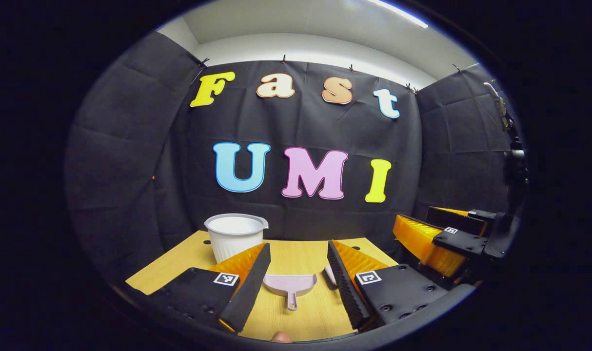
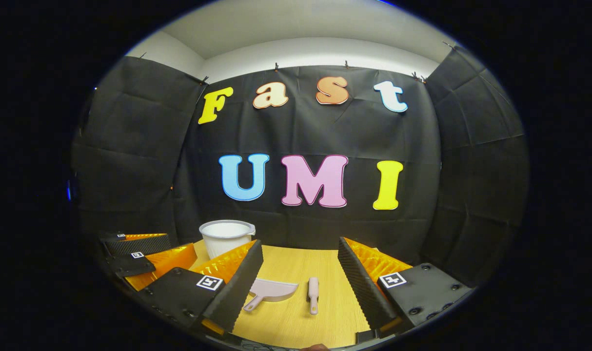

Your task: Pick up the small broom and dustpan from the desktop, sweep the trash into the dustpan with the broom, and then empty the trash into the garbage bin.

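Note:
A small pale pink dustpan (image 1: 290, 284) lies on the wooden desktop (image 1: 296, 256), handle toward me, between the spread fingers of my open left gripper (image 1: 296, 285), which hangs above it. Just right of it a bit of the small broom (image 1: 330, 276) peeks past a finger. In the right gripper view the dustpan (image 2: 271, 291) and the pink broom (image 2: 313, 294) lie side by side on the desktop (image 2: 296, 265), the broom between the wide-apart fingers of my open right gripper (image 2: 301, 285). A white bin (image 1: 235, 236) stands at the back left of the desk.
The right gripper (image 1: 440, 236) hovers to the right in the left gripper view; the left gripper (image 2: 140, 258) appears at the left in the right gripper view, beside the white bin (image 2: 226, 236). Black cloth walls close off the desk's back and sides.

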`<action>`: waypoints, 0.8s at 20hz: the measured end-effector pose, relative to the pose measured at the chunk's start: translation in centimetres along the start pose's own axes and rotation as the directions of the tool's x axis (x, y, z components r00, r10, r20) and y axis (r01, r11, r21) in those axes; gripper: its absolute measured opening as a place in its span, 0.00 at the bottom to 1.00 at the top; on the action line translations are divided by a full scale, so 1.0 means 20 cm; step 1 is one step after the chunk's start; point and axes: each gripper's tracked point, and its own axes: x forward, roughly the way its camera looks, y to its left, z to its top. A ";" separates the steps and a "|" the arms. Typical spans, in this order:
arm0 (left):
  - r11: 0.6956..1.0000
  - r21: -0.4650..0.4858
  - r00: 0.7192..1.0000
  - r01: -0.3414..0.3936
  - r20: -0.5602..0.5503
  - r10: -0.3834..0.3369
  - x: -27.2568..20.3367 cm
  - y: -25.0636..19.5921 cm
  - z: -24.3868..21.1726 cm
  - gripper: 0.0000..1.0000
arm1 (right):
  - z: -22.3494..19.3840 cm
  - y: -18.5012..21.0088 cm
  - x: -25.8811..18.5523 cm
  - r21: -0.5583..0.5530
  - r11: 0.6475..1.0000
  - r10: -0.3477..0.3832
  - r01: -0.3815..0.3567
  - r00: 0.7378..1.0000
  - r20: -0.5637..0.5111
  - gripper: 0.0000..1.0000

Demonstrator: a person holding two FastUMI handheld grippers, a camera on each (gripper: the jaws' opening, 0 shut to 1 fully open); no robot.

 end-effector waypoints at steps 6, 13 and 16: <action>1.000 -0.008 1.000 -0.007 -0.020 0.007 0.01 0.00 -0.02 0.70 | -0.02 -0.01 0.01 0.004 1.000 -0.026 0.026 1.000 -0.006 1.00; 1.000 0.010 0.999 0.000 -0.038 0.000 0.01 -0.02 -0.03 0.68 | -0.03 -0.03 0.00 0.031 0.998 -0.048 0.049 0.999 -0.022 1.00; 1.000 0.009 0.999 0.000 -0.044 0.000 -0.01 -0.01 -0.04 0.70 | 0.02 -0.07 -0.01 0.053 0.997 -0.063 0.063 0.998 0.010 1.00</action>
